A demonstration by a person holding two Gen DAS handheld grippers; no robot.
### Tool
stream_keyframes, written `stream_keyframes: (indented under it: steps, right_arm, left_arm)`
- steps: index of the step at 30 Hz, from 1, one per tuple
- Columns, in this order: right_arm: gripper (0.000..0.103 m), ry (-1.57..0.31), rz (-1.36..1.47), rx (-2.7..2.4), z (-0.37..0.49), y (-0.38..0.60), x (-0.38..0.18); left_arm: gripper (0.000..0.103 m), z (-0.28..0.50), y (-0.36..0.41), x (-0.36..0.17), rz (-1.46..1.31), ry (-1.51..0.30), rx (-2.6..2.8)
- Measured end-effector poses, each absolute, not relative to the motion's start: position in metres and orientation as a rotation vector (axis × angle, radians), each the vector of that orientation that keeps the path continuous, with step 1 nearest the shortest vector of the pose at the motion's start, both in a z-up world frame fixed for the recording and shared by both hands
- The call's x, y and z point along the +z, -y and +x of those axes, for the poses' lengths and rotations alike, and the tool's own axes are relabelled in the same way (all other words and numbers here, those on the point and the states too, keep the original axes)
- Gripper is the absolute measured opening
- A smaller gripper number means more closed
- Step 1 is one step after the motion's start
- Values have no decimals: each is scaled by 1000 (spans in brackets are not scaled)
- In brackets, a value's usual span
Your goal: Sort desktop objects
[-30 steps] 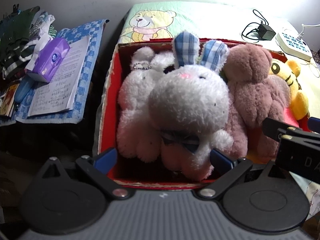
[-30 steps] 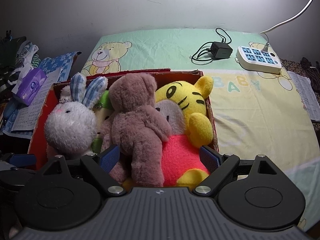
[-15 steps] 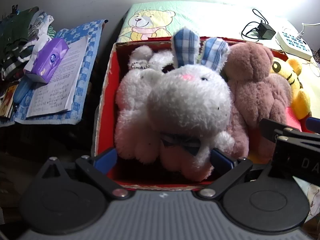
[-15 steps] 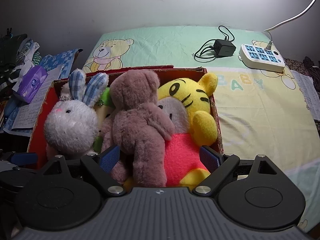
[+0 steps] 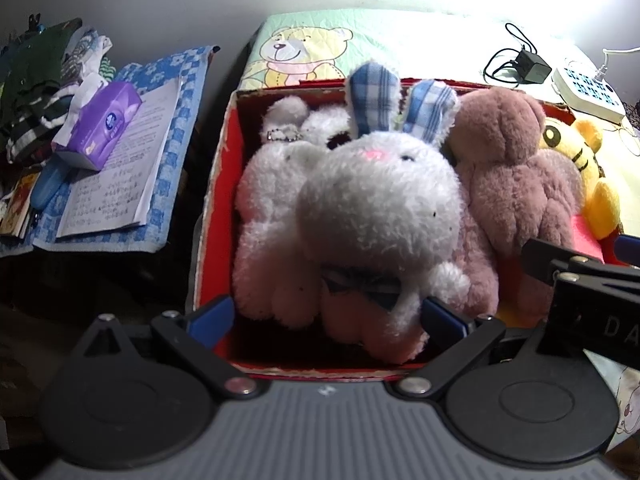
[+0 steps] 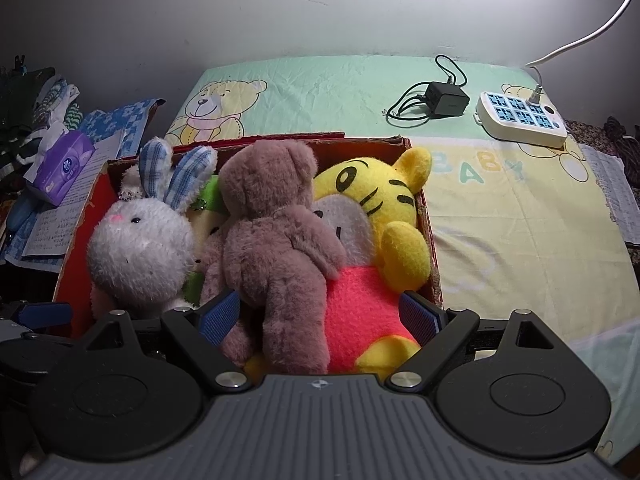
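Note:
A red cardboard box [image 5: 216, 208] [image 6: 360, 142] stands on a bear-print sheet, packed with plush toys. In it lie a white rabbit [image 5: 380, 208] [image 6: 140, 248] with blue plaid ears, a pale pink-white plush [image 5: 272, 216], a brown bear [image 5: 512, 172] [image 6: 276, 232] and a yellow tiger [image 5: 588, 160] [image 6: 376, 196]. My left gripper [image 5: 326, 318] hangs open at the box's near edge, its jaws either side of the rabbit. My right gripper [image 6: 320, 317] [image 5: 582, 258] is open too, spanning the bear's legs and the tiger's pink body.
Left of the box, a purple tissue pack [image 5: 104, 124] and an open notebook [image 5: 124, 168] rest on a blue checked cloth. A black charger [image 6: 446, 98] and a white power strip [image 6: 520, 120] sit at the sheet's far right. Printed pages [image 6: 612, 196] lie at the right edge.
Almost nothing differs. Both grippers stay open over the box, with only a slight drift of each view. The toys have not moved.

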State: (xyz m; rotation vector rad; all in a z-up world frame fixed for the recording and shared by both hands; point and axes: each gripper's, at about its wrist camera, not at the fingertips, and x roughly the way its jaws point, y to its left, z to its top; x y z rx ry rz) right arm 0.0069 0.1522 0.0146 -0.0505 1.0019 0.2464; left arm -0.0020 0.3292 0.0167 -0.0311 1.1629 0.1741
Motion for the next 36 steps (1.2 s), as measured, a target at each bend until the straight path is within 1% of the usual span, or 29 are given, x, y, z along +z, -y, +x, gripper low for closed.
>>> stream_keyframes:
  steps: [36]
  right_arm:
    - [89,-959,-38,220,-14,-146,20]
  left_arm:
    - [100,-25,-332,25,-27,-1106,204]
